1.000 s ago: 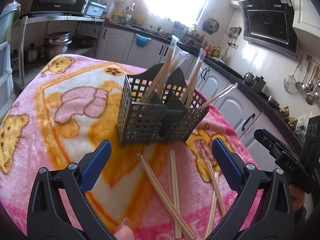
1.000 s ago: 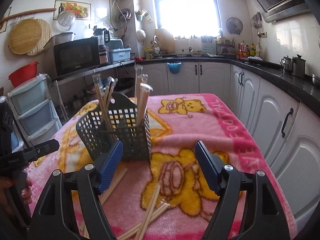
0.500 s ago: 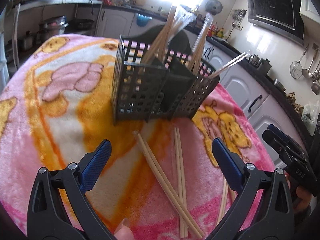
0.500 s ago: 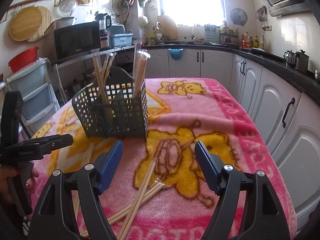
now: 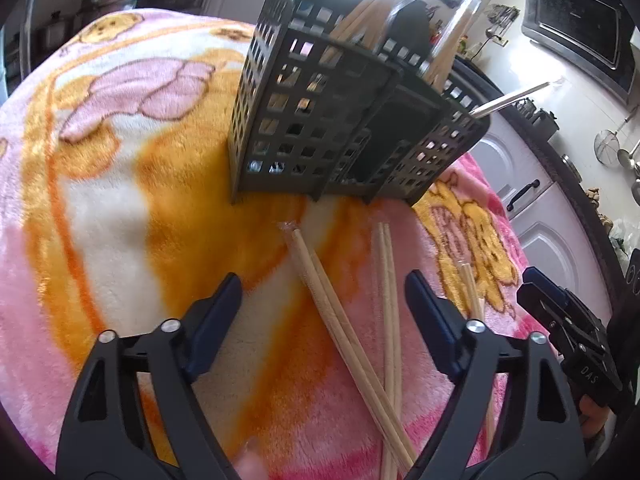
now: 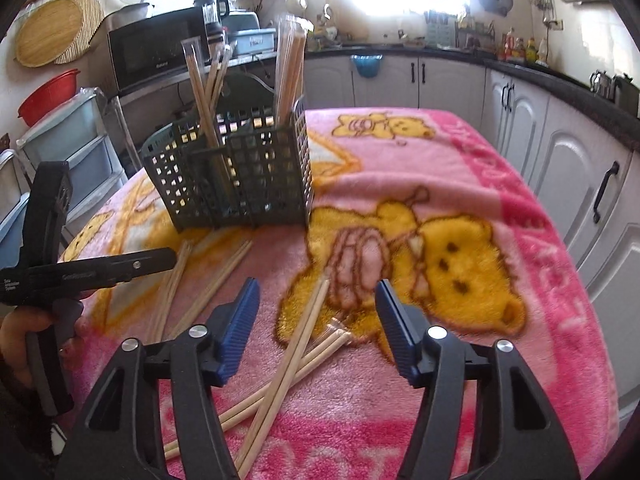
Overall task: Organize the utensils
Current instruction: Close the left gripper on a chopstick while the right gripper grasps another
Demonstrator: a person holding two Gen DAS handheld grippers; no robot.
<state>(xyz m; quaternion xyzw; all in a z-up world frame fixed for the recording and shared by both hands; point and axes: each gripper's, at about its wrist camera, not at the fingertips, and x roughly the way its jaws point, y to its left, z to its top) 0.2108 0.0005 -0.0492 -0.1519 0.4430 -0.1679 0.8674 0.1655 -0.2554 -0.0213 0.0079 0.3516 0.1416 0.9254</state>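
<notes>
A dark grey mesh utensil basket point(image 5: 320, 128) point(image 6: 240, 184) stands on the pink bear blanket point(image 5: 120, 200) with several chopstick pairs upright in it. Loose wooden chopstick pairs lie in front of it. My left gripper point(image 5: 323, 280) hovers over a plastic-wrapped pair point(image 5: 304, 252); its jaws are closing and the pads do not touch the sticks. A second pair point(image 5: 386, 264) lies just to the right. My right gripper point(image 6: 317, 286) is also closing, over a pair point(image 6: 296, 344) that crosses another pair point(image 6: 256, 396), with its pads clear of them.
The other gripper shows at each view's edge: the right one point(image 5: 568, 332), the left one point(image 6: 92, 272) held by a hand. White cabinets point(image 6: 560, 168) flank the table's right side. Storage drawers point(image 6: 60, 148) and a microwave point(image 6: 156, 48) stand behind the basket.
Both grippers have sunk toward the blanket and tipped downward, so the loose chopsticks look larger and lie between the fingers. Both pairs of jaws have narrowed.
</notes>
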